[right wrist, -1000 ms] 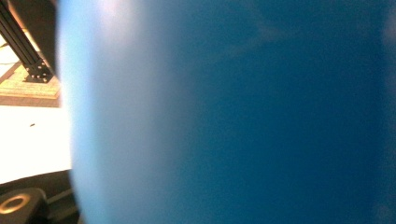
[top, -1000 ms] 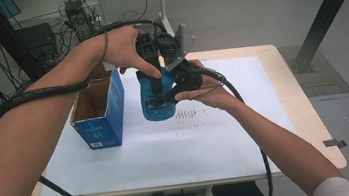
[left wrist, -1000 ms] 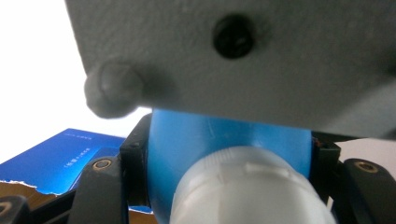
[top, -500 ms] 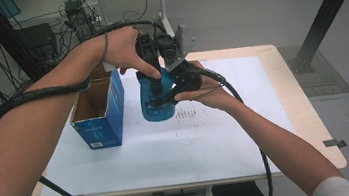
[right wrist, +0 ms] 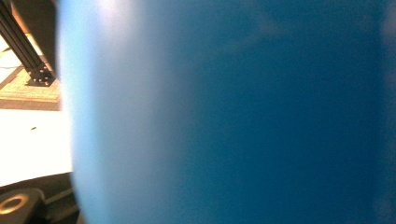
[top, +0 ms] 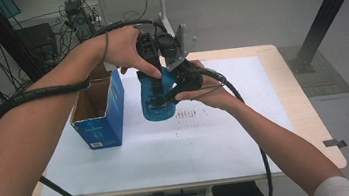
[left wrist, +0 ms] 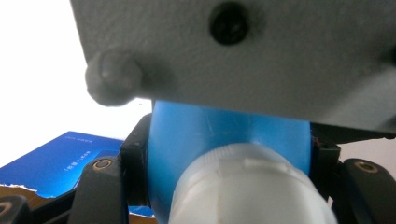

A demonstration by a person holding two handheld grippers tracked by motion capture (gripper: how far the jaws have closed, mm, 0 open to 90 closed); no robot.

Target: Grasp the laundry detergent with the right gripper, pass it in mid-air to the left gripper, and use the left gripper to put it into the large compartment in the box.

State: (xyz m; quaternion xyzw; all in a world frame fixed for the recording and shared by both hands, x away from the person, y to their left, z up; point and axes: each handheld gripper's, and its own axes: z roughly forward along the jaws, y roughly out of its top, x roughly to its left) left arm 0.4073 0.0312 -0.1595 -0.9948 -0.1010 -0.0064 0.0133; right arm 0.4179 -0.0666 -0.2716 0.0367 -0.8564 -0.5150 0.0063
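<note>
A blue bottle (top: pixel 155 104) with a white cap stands tilted near the middle of the white sheet, gripped from two sides. From above, my left gripper (top: pixel 154 78) is shut on its upper part. In the left gripper view the black jaws press both sides of the bottle's blue shoulder (left wrist: pixel 224 133), and the white cap (left wrist: pixel 247 191) is close to the lens. My right gripper (top: pixel 174 92) comes in from the right and is shut on the bottle's body. The right gripper view is mostly the blurred blue bottle wall (right wrist: pixel 233 112).
An open blue cardboard box (top: pixel 98 112) stands just left of the bottle, and a corner of the box (left wrist: pixel 60 163) lies beyond the left jaw. The right gripper's grey plate (left wrist: pixel 233 51) hangs over the bottle. Cables trail from both grippers. A black frame post (top: pixel 328 8) rises at the right.
</note>
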